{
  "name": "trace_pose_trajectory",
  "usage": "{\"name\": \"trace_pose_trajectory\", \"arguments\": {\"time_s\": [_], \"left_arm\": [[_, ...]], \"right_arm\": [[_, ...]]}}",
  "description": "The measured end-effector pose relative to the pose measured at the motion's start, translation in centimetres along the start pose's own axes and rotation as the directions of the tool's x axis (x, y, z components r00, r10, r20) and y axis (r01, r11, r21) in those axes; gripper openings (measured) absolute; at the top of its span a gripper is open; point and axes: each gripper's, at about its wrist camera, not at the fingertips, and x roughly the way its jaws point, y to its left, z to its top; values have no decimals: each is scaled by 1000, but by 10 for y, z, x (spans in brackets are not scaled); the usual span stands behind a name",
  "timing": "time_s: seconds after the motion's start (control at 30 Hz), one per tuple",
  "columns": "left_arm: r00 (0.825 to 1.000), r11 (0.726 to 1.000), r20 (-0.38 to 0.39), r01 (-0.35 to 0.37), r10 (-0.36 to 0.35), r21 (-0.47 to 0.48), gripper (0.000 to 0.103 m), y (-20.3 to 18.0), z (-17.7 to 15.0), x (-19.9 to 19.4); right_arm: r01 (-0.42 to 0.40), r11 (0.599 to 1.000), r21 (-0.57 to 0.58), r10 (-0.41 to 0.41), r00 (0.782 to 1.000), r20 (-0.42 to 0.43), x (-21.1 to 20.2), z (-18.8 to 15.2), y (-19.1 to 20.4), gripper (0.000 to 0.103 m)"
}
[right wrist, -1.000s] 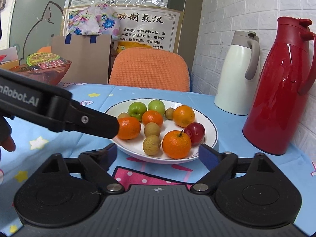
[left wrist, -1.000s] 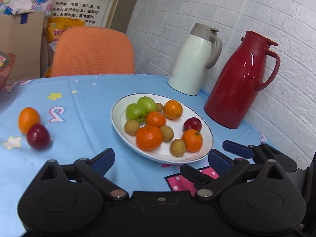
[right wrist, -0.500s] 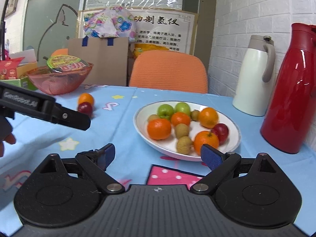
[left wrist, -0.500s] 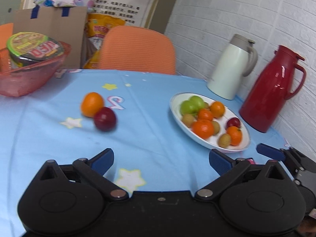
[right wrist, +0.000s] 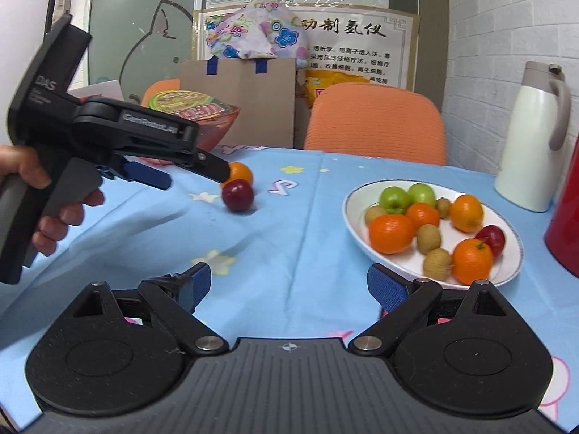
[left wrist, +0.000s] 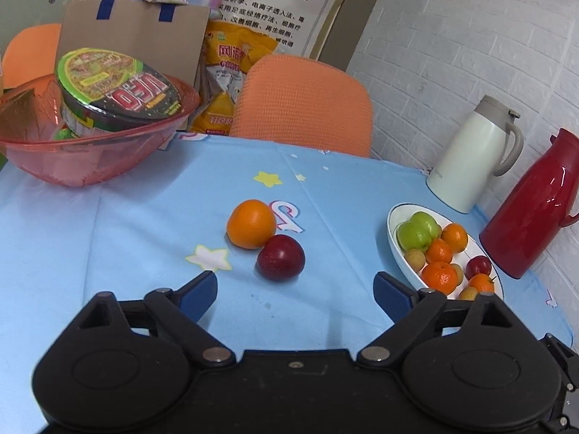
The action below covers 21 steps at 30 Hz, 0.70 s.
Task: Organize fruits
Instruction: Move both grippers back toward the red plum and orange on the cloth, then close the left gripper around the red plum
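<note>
Pointing your left gripper (left wrist: pixel 295 287) at the two loose fruits, you had its blue-padded fingers (left wrist: pixel 201 289) spread wide and holding nothing, with the dark red round plum (left wrist: pixel 280 257) lying straight ahead, just beyond the fingertips and a little left of the midline between them. The round orange (left wrist: pixel 251 223) sat touching the plum on its far left side, so the plum was the nearer of the pair and the one your open jaws lined up with; being round, it offered no long axis to match. Both fruits rested on the light blue star-print tablecloth (left wrist: pixel 126 238), well apart from the white oval plate (left wrist: pixel 392 238) of mixed fruit off to the right. Your right gripper (right wrist: pixel 289 285) was released and empty too, hanging near the table edge with that plate (right wrist: pixel 506 267) to its right and the plum (right wrist: pixel 237 195) farther off to its left. By my judgement the left was the better placed hand for the plum, needing a short push forward.
</note>
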Motion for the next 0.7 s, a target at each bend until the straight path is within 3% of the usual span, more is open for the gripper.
{"name": "trace_pose_trajectory", "arguments": {"time_s": [0.13, 0.27, 0.5, 0.7], "left_arm": [[1000, 1000, -20, 15, -15, -5, 95, 3, 6, 12], [999, 999, -33, 39, -40, -35, 71, 11, 13, 19], [997, 997, -49, 58, -61, -54, 71, 21, 22, 23], [993, 994, -80, 77, -82, -74, 71, 29, 26, 34]], "right_arm": [[-16, 1000, 8, 16, 1000, -18, 8, 4, 7, 103], [-42, 999, 17, 43, 999, -17, 21, 15, 9, 103], [-130, 991, 39, 132, 990, -58, 68, 37, 12, 103], [-157, 987, 45, 160, 983, -93, 100, 51, 17, 103]]}}
